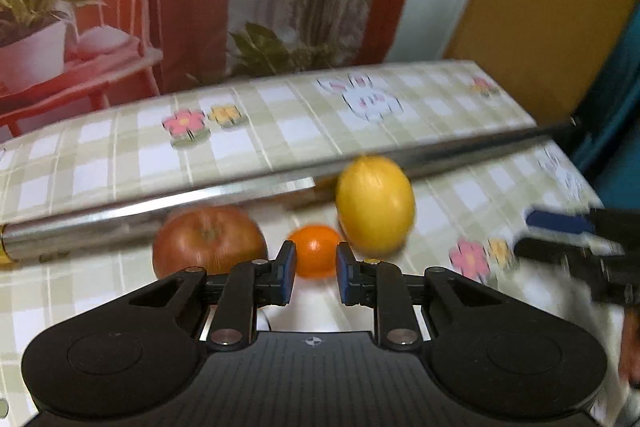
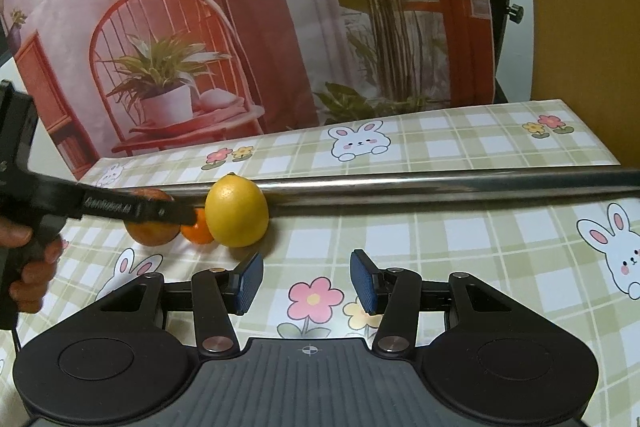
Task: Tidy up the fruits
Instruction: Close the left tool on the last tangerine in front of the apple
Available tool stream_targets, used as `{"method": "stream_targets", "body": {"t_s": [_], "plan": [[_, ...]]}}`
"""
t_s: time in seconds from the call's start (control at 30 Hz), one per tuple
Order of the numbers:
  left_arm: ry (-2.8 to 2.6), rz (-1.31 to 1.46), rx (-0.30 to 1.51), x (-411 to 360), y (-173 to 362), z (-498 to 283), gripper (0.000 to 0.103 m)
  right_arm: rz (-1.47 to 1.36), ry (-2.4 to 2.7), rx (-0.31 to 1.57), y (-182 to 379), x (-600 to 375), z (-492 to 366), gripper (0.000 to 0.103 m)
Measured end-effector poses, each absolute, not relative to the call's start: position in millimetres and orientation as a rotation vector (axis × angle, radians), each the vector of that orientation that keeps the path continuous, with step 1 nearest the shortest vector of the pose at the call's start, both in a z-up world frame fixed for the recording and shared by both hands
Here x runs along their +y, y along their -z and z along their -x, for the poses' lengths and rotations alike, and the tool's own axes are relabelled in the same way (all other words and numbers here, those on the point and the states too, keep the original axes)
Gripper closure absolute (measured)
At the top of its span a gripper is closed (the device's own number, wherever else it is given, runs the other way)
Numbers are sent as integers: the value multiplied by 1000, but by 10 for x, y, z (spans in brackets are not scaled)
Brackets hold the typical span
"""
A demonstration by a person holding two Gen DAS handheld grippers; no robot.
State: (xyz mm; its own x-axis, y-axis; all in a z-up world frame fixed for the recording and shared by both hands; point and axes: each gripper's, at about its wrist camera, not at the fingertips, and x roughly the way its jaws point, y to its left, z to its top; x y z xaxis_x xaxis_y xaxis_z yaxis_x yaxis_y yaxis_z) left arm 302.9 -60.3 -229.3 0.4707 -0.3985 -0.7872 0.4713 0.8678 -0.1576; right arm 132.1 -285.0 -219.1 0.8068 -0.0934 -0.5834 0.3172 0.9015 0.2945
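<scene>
No brand or label can be read: white lettering is seen along the left gripper's (image 1: pixel 316 273) arm in the right wrist view, but it is too blurred to make out. That gripper's jaws are drawn to their narrowest, with the small orange (image 1: pixel 315 254) framed just beyond the tips; contact cannot be told. An apple (image 1: pixel 208 241) lies to its left and a lemon (image 1: pixel 374 203) to its right, against a steel bar (image 1: pixel 120 217). The right gripper (image 2: pixel 307 281) is held apart and empty over the bunny-print tablecloth (image 2: pixel 480 247), the lemon ahead to its left.
</scene>
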Motion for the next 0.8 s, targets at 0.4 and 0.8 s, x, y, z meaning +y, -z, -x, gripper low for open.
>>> {"method": "stream_targets", "body": {"t_s": [0.4, 0.8], "plan": [[492, -115, 904, -604, 2194, -2876, 63, -395, 227, 592, 2176, -2841, -1293, 57], [442, -205, 844, -843, 2333, -2973, 63, -409, 228, 605, 2213, -2854, -1299, 57]]}}
